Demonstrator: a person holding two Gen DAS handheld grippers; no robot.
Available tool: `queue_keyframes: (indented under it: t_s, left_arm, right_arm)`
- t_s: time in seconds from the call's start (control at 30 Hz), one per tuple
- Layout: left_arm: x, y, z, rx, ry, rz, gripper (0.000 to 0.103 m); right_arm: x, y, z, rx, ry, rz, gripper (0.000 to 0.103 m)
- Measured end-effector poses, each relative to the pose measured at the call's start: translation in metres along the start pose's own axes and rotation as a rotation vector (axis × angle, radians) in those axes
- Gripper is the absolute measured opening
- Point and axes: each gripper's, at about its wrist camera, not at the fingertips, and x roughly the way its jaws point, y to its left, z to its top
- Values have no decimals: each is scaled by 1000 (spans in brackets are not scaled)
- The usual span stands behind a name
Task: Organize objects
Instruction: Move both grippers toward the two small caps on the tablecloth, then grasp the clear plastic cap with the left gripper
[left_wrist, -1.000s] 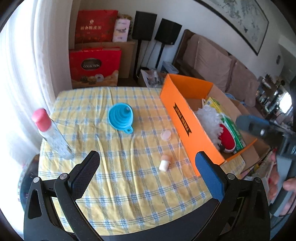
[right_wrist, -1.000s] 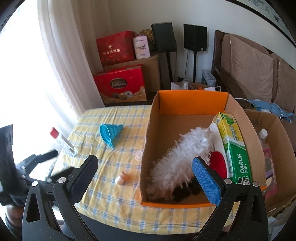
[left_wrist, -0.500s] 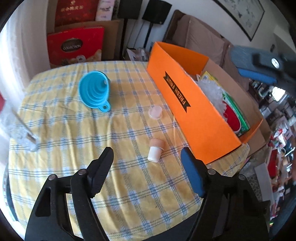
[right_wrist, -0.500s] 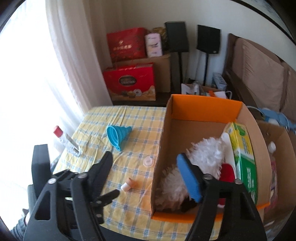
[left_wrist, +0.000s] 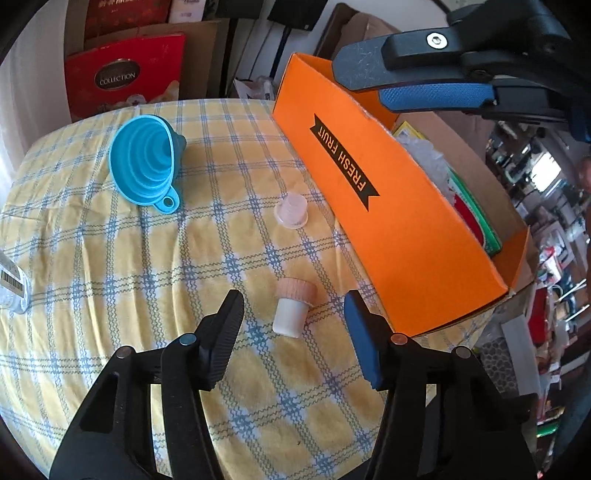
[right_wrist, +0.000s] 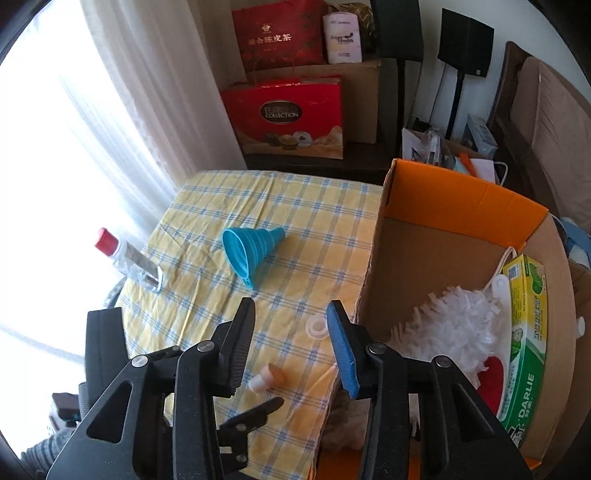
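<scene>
My left gripper (left_wrist: 293, 308) — jaws spread, empty — brackets the small capped bottle (left_wrist: 293, 306) lying near the worktop's (left_wrist: 110, 295) front edge beside the orange box (left_wrist: 388, 221), ready to pinch; right gripper (right_wrist: 291, 332) hovers open.

two downward-tilted wrist views, left lower and nearer, both over the checked tablecloth (left_wrist: 110, 280) and orange box (right_wrist: 461, 199)
</scene>
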Motion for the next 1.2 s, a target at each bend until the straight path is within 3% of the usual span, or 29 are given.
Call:
queue_keyframes:
  t_s: [0.17, 0.6, 0.67, 0.9, 1.03, 1.2]
  left_arm:
    - [-1, 5, 10, -28, -27, 13, 59]
    - [47, -8, 60, 75, 29, 104, 57]
    - [53, -8, 64, 82, 38, 102, 53]
    - [60, -19, 68, 124, 54, 106, 23]
    - [58, -19, 65, 128, 48, 109, 23]
    - [35, -1, 57, 58, 21, 90, 23]
  right_arm:
    - [-1, 2, -3, -9, -9, -21, 42]
    - [-59, -25, -11, 100, -147, -2, 42]
    - [-67, -29, -14, 107, -161, -7, 42]
    - [-78, -40, -25, 135, -177, -14, 42]
    - [-72, -43, -28, 143, -163, -9, 42]
    - [-64, -34, -31, 128, -145, 3, 42]
